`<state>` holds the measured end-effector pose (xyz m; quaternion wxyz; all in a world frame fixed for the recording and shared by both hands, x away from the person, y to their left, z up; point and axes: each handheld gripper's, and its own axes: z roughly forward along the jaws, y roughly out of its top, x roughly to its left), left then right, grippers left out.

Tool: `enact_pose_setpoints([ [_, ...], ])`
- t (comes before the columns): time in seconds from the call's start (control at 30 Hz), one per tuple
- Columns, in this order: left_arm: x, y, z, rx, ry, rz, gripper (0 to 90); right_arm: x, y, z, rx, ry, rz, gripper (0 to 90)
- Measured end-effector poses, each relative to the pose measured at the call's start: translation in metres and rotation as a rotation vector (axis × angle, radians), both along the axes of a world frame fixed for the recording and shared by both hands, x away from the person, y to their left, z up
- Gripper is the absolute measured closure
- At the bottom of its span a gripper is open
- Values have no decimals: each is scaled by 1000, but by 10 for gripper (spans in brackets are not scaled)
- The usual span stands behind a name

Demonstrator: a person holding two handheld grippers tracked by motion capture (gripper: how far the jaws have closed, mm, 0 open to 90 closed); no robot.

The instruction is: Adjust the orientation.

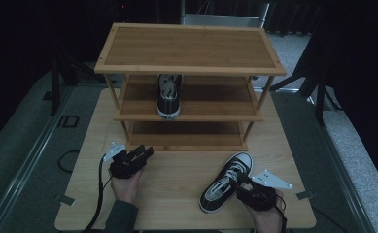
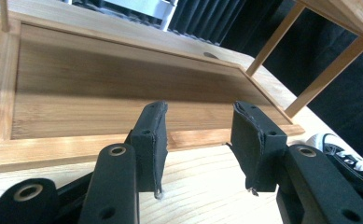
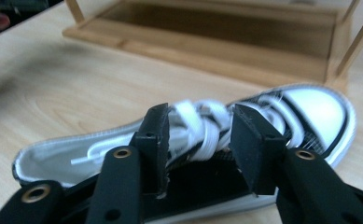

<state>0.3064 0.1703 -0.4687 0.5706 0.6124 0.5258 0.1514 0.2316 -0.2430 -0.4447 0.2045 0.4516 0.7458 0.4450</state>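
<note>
Canvas and rubber: the shoe [image 3: 188, 154] under my right gripper [image 3: 200, 140] should be light, soft in its upper and stiff along the sole. It lies on the counter [image 1: 177, 179] in front of the rack [image 1: 189, 46], toe toward it. My right fingers [image 3: 249, 140] stand apart astride the laces, holding nothing; I judge the side wall by the eyelets the surest grip, since laces would slip. My left gripper [image 1: 130, 160] rests open and empty. Beyond, its mate [image 1: 169, 94] sits on the middle shelf.
</note>
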Motion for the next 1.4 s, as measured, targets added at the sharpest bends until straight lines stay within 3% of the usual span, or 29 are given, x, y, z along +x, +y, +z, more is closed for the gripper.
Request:
enact_pose_setpoints([
  [0.13,1,1,-1,2,5,3,563,1,-1,-5,6,40,24,685],
  [0.27,2,-1,-3,4,13,2,565,-1,-2,-3,-26,40,34,794],
  [0.4,2,-2,-3,3,16,3,565,-2,-4,-2,-38,30,39,826],
  [0.77,4,-3,-5,14,25,7,568,-8,-27,4,-44,14,13,847],
  [0.9,4,-2,-6,14,27,9,569,-10,-25,4,-57,23,22,782],
  [0.97,4,-2,-5,14,27,12,570,-12,-23,3,-64,35,24,730],
  [1.13,4,-2,-5,14,26,14,570,-13,-21,0,-72,68,11,706],
  [1.17,4,-2,-5,14,25,13,573,-12,-21,-3,-78,97,-2,706],
  [1.3,4,-1,-5,13,24,15,573,-10,-20,-10,-71,150,-3,743],
  [1.4,5,-1,-5,14,27,16,573,-9,-20,-12,-36,157,-15,787],
])
